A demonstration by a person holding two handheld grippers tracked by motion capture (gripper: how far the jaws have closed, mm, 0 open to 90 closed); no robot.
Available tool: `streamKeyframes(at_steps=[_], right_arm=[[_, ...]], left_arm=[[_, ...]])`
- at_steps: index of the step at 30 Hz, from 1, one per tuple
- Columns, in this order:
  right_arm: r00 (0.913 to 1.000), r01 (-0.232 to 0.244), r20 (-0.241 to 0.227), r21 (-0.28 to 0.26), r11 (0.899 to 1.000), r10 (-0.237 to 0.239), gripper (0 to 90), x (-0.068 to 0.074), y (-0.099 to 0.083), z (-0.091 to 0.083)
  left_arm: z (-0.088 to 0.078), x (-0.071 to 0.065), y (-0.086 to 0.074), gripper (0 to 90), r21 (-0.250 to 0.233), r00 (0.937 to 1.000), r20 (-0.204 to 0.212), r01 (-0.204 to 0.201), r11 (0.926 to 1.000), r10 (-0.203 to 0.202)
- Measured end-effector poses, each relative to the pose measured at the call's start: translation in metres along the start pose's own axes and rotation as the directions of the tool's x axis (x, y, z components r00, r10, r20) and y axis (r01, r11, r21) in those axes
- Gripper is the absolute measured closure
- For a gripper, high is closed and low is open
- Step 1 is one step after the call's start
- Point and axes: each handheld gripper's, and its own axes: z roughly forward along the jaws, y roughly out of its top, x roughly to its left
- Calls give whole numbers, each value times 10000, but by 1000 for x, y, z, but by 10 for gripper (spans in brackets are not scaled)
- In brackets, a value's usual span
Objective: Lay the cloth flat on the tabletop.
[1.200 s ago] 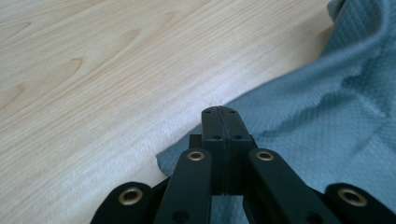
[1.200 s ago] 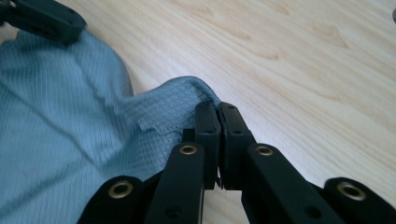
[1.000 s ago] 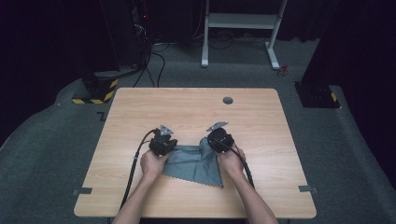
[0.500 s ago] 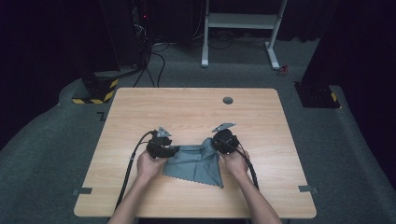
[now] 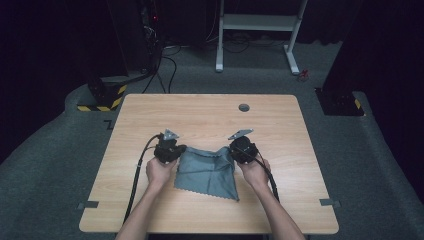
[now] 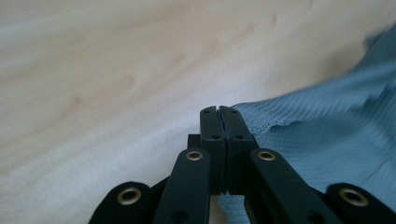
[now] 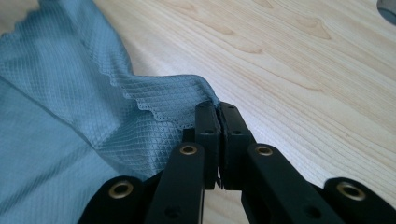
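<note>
A grey-blue cloth (image 5: 207, 172) with scalloped edges lies spread on the wooden table (image 5: 210, 112), near the front middle. My left gripper (image 5: 169, 146) sits at its far left corner and my right gripper (image 5: 242, 145) at its far right corner. In the left gripper view the jaws of the left gripper (image 6: 218, 110) are pressed together, with the edge of the cloth (image 6: 327, 140) running into them from the right. In the right gripper view the right gripper (image 7: 217, 106) is shut on a bunched corner of the cloth (image 7: 60, 116). The far edge sags between the two grippers.
A round grey grommet (image 5: 243, 107) is set in the table near its far edge. Black cables trail from both grippers toward the front edge. Beyond the table stand a white desk frame (image 5: 260, 22) and a yellow-black striped base (image 5: 100, 100) on the carpet.
Both grippers have moved apart and slightly away from the person, pulling the cloth's far edge wider. Both stay shut.
</note>
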Motion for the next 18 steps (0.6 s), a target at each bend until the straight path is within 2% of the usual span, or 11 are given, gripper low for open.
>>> streamKeyframes(at_steps=[3,4,6,8,9,10,11,13,15,16,18], right_arm=[[9998,-199,62,141,9997,198,875,2,9,14],[9996,-275,64,155,9995,274,865,4,11,20],[9995,-289,-126,332,9990,293,802,7,11,32],[9999,14,-111,504,9987,-9,766,10,8,37],[9997,-65,-251,117,9999,68,752,8,1,31],[9997,-65,-251,117,9999,68,752,8,1,31],[9995,-182,-273,-46,9998,180,744,6,-1,28],[9985,-429,-360,-397,9983,415,721,-2,-11,13],[9984,-465,-352,-373,9982,452,714,-3,-12,11],[9978,-507,-456,-342,9981,491,703,-5,-16,10],[9927,-784,-943,-280,9965,755,682,-7,-19,11]], left_arm=[[9,1,6,882,-56,9952,-978,29,10000,-35],[14,2,5,874,103,9929,-1191,50,9999,-38],[22,3,2,750,549,9924,-1214,266,9981,-198],[19,0,-2,648,510,9922,-1245,59,9987,5],[13,-3,-5,584,331,9925,-1205,-148,9993,187],[9,-5,-6,584,214,9934,-1125,-193,9996,216],[2,-9,-8,559,84,9961,-840,-277,9996,283],[-5,-16,-14,521,165,9986,-173,-496,9986,499],[-9,-26,-23,516,383,9953,186,-956,9947,949],[-10,-30,-28,511,460,9938,510,-1014,9938,991],[-10,-36,-36,512,696,9898,777,-1251,9897,1197]])
